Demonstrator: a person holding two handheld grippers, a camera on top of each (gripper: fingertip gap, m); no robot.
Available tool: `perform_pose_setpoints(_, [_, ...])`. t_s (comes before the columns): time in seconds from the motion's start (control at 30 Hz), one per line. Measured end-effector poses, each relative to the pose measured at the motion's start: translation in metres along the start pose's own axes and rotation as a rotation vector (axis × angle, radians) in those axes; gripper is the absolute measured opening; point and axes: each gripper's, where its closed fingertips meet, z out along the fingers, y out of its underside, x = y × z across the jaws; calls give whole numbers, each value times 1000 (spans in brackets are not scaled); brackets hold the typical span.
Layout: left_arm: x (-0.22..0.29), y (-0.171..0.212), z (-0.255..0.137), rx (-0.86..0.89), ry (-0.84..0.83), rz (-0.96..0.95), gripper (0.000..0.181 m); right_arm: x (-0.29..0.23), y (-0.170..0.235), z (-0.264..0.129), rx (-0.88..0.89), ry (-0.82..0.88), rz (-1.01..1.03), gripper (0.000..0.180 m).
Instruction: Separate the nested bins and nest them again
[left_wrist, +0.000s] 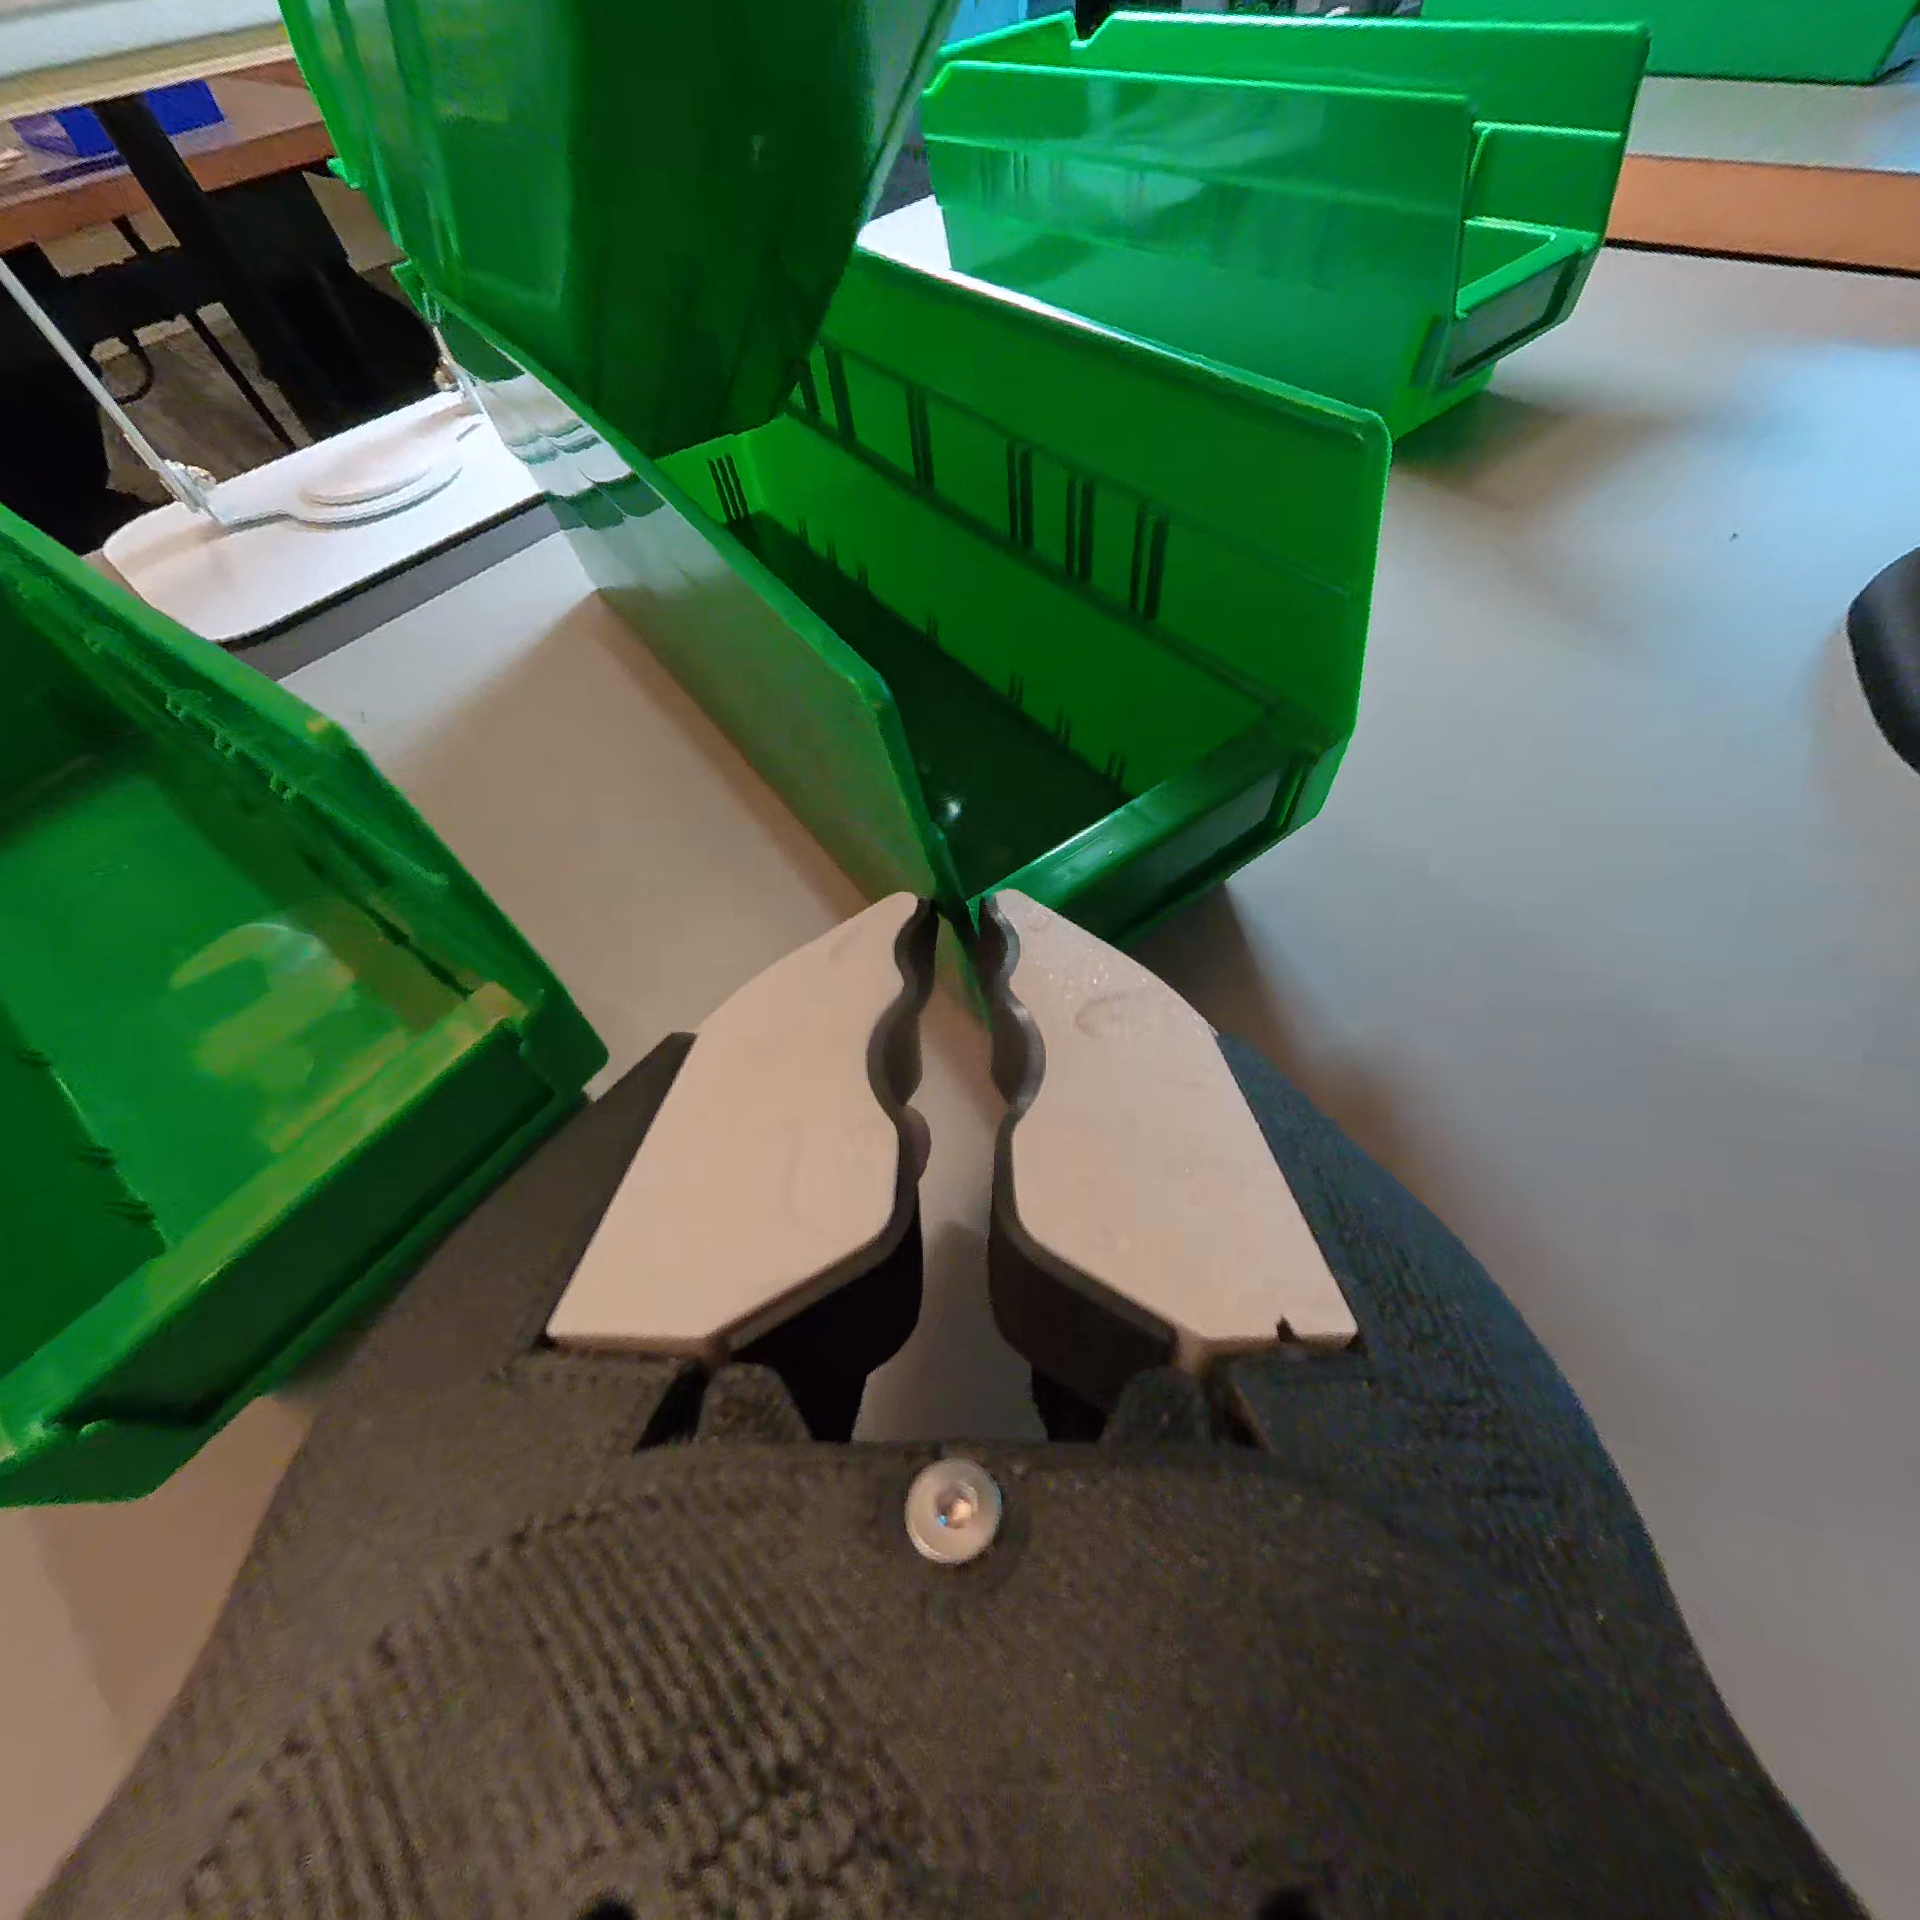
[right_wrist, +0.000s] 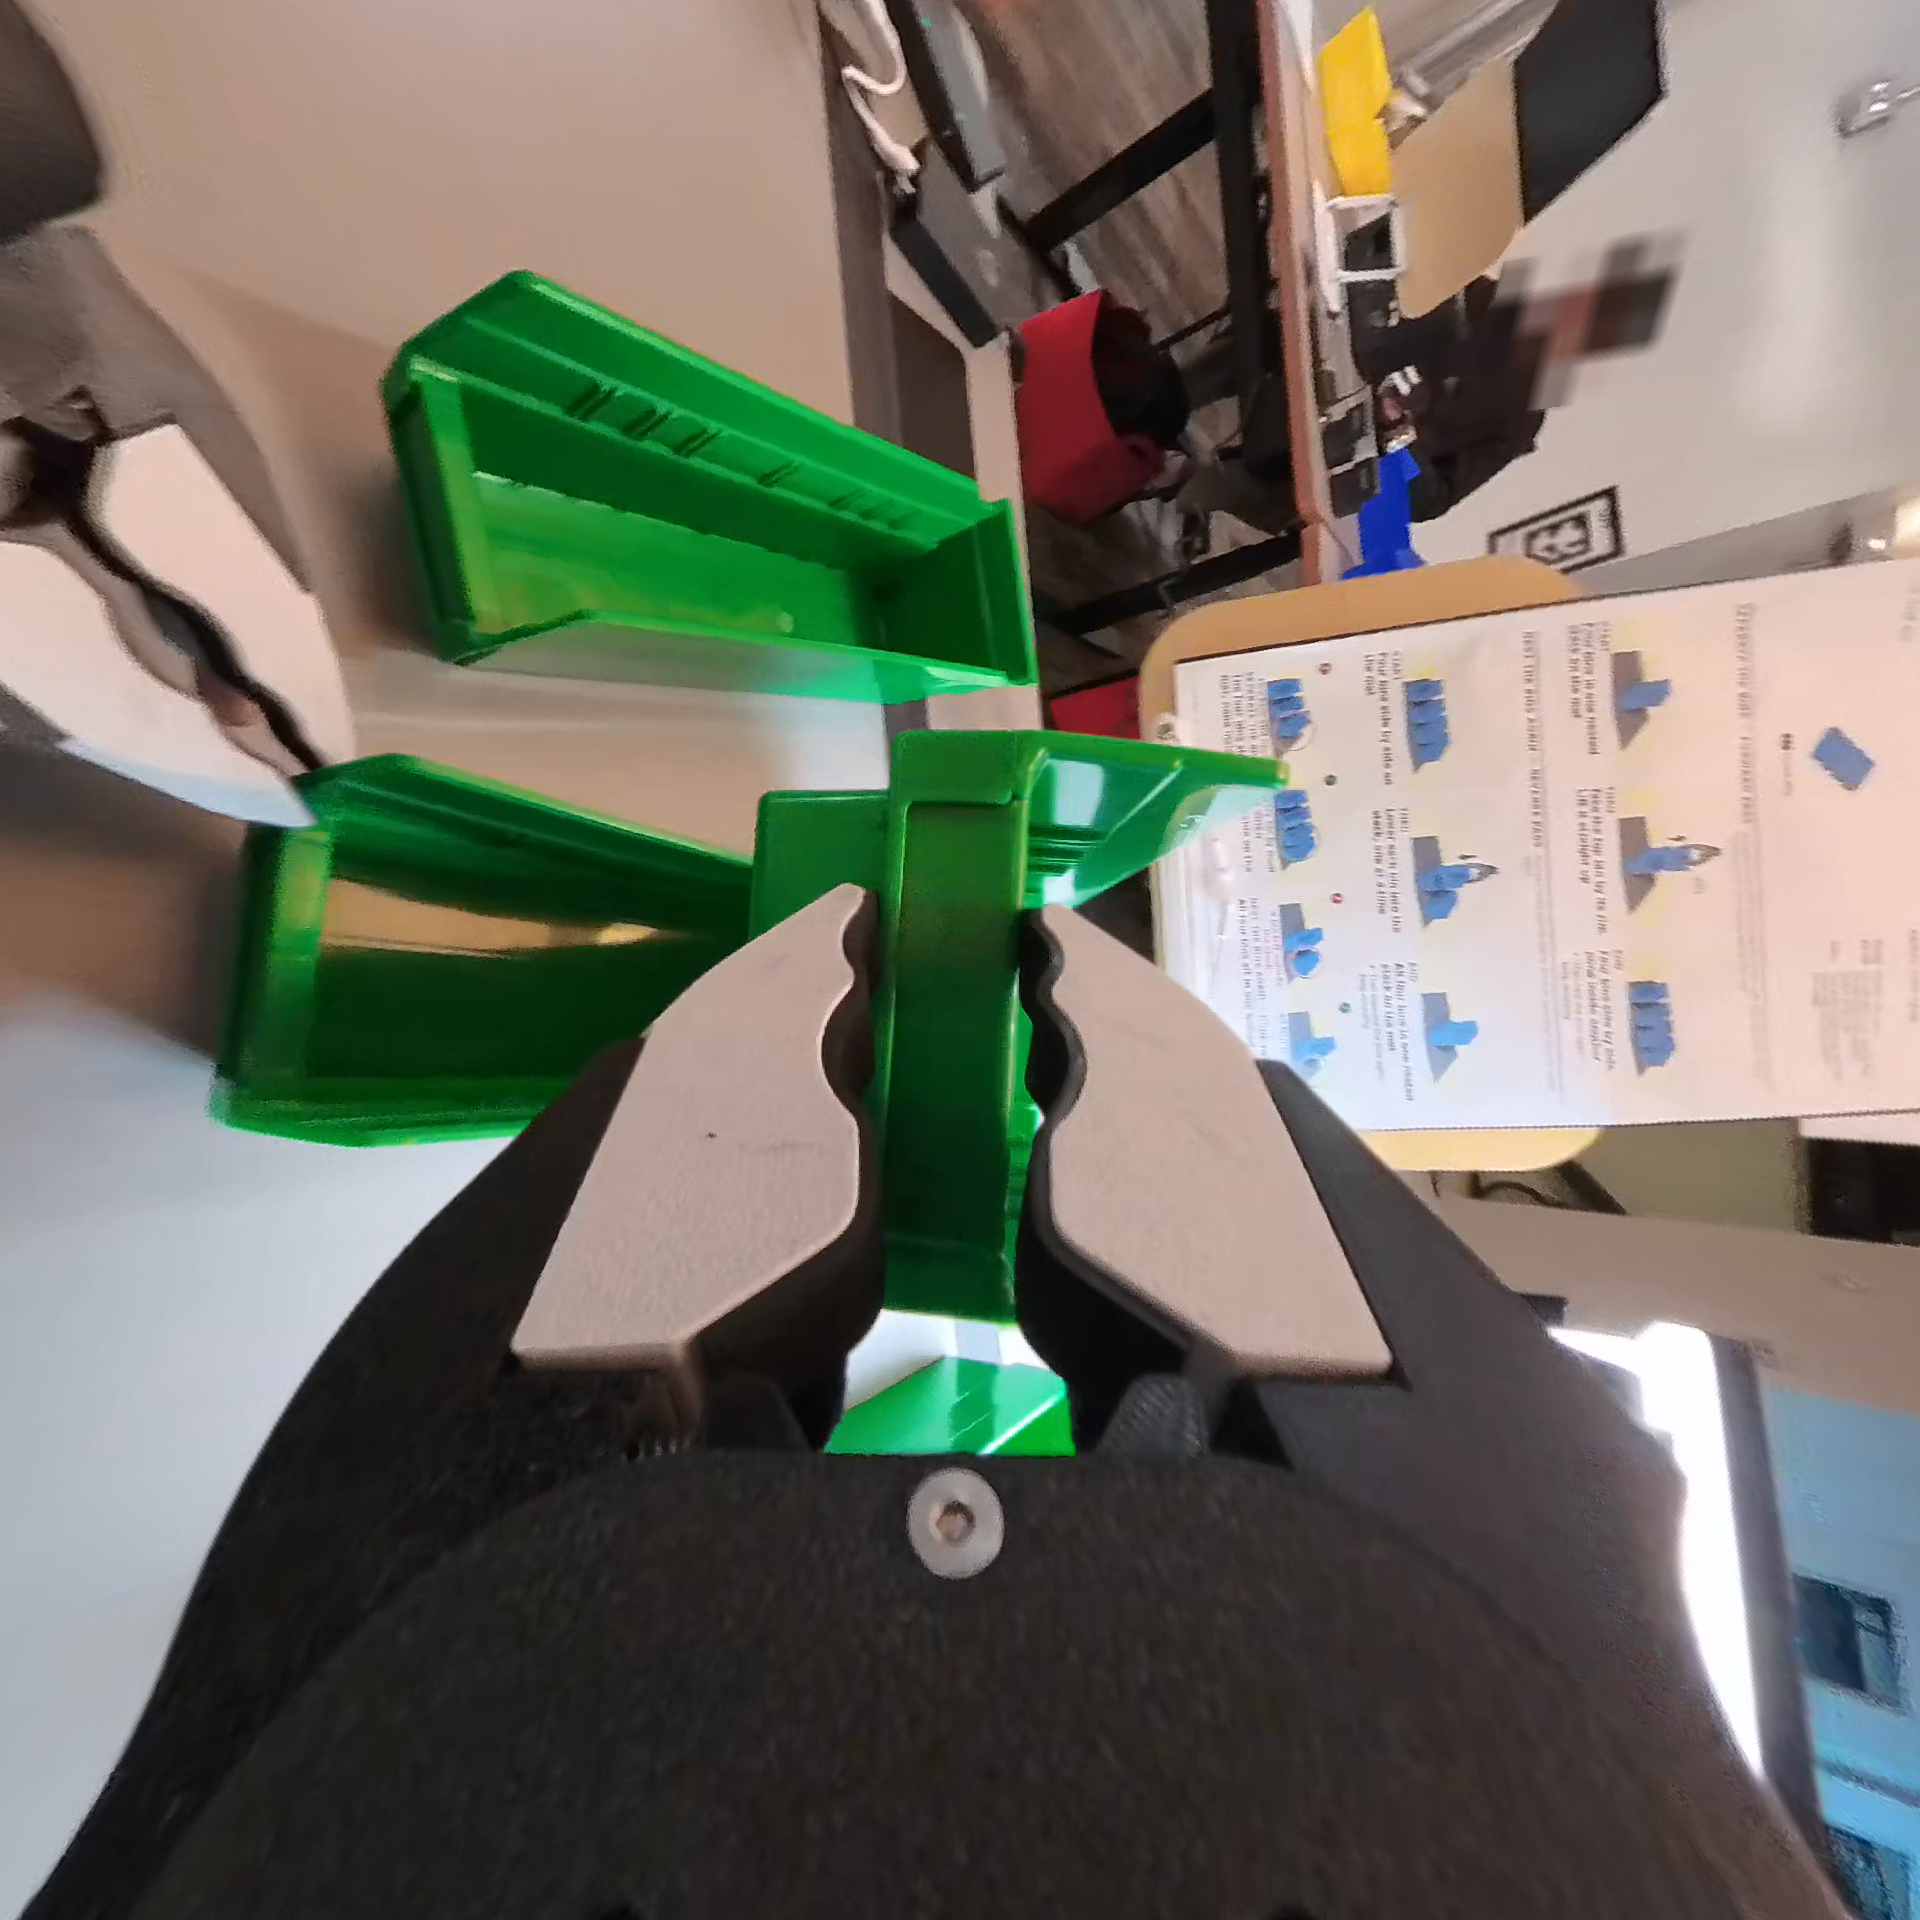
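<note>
In the left wrist view, my left gripper (left_wrist: 958, 914) is shut on the near corner of the side wall of an open green bin (left_wrist: 1091, 540) standing on the grey table (left_wrist: 1558, 935). A second green bin (left_wrist: 623, 187) hangs tilted above it, its lower end dipping into the far end of the standing bin. In the right wrist view, my right gripper (right_wrist: 951, 904) is shut on the end rim of that lifted bin (right_wrist: 951, 1091). The standing bin (right_wrist: 468, 987) lies beyond it.
A third green bin (left_wrist: 208, 935) sits at the near left and a fourth (left_wrist: 1247, 208) at the far right; one also shows in the right wrist view (right_wrist: 675, 540). A clipboard with a printed sheet (right_wrist: 1558, 852) stands behind. A white mat (left_wrist: 312, 520) lies at the table's left edge. The tips of one gripper are about 20 cm away from the tips of the other.
</note>
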Motion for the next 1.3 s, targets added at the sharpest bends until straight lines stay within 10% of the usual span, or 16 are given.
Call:
perform_pose_setpoints(0.33, [6, -13, -14, 74, 23, 56, 26, 16, 2, -3, -4, -41, 8, 25])
perform_pose_setpoints(0.7, [-21, -117, -8, 223, -99, 229, 49, -31, -7, 1, -22, -147, -80, 26])
perform_pose_setpoints(1.07, [-12, -118, 5, 278, -111, 267, 22, -72, 28, 18, -248, -323, -27, 60])
perform_pose_setpoints(1.3, [-11, -110, -7, 276, -74, 293, 28, -76, 27, 26, -273, -325, -64, 50])
